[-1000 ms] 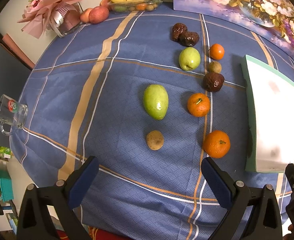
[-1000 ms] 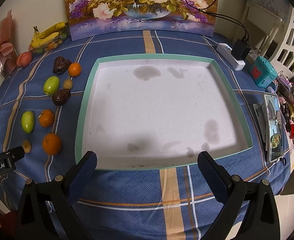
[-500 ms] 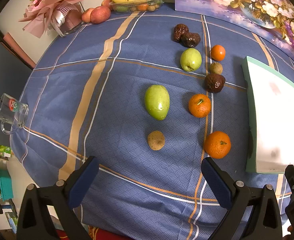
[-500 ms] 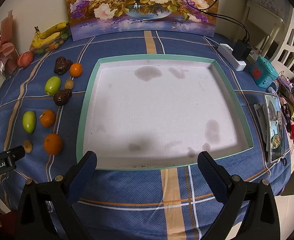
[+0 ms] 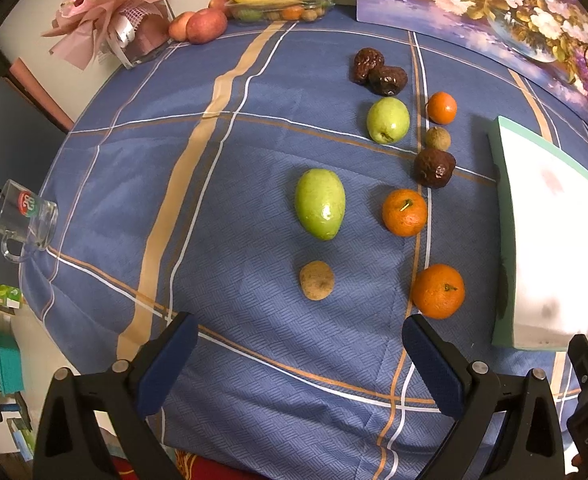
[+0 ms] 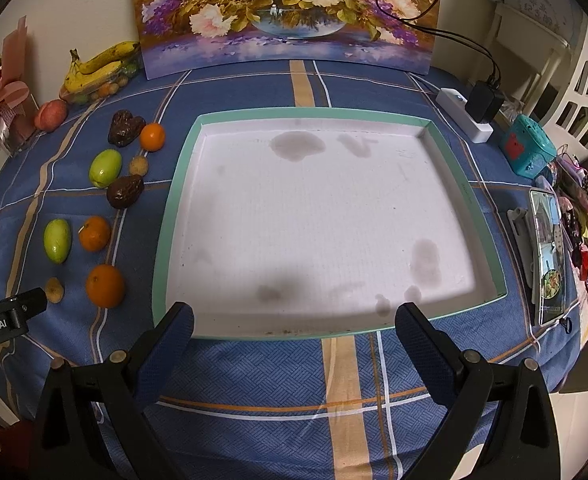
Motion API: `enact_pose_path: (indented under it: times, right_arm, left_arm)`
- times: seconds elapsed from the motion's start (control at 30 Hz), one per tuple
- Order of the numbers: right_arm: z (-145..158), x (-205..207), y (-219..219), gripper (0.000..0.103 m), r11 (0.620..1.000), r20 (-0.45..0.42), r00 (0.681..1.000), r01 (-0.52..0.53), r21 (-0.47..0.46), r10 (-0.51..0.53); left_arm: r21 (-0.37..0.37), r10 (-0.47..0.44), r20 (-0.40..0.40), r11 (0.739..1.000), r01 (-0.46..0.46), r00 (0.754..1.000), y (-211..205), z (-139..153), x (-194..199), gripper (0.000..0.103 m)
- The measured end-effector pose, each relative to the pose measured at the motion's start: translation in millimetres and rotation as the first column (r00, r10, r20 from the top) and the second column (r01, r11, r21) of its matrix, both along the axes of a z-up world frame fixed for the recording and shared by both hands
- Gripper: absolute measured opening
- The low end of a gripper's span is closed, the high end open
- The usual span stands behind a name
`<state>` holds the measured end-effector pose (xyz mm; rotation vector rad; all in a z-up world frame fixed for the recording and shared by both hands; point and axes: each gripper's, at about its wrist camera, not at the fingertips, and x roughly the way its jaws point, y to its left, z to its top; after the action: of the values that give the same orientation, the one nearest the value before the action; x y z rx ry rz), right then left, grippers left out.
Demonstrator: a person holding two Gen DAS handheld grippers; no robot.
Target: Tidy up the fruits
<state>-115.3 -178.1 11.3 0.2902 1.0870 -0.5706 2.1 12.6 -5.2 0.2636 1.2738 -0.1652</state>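
- Your left gripper has crept slightly forward over the last second: the fruit now sits a touch lower and nearer in its view, but nothing on the cloth has been moved
- Its jaws stand wide apart and hold nothing; the small brown fruit lies just ahead of them, roughly on the centreline
- The nearest orange is just ahead of the right-hand jaw tip, and the long green fruit is further ahead, in line with the gap
- Beyond those, still ahead and toward the right-hand jaw, lie a second orange, a dark wrinkled fruit, a round green fruit and a small far orange
- Your right gripper has barely shifted; its jaws are also spread wide and empty, with the near rim of the tray running between their tips
- The tray holds no fruit, only grey stains, so I judge the sorting has not begun
- The small advance reads as the start of a reach: the brown fruit or the nearest orange looks the easiest first pick, with the tray well off past the right-hand jaw
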Motion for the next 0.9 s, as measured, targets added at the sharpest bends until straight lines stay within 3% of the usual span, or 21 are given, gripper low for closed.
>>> enact_pose_path:
  times: [0.9]
  right_arm:
    - [3.2,2.8,4.4,0.101,0.999,0.007,0.999,-0.032,-0.011,0.032]
  left_arm:
    - [-0.025,0.029,0.03,0.999,-0.029,0.999,7.9,7.6,2.3,0.103]
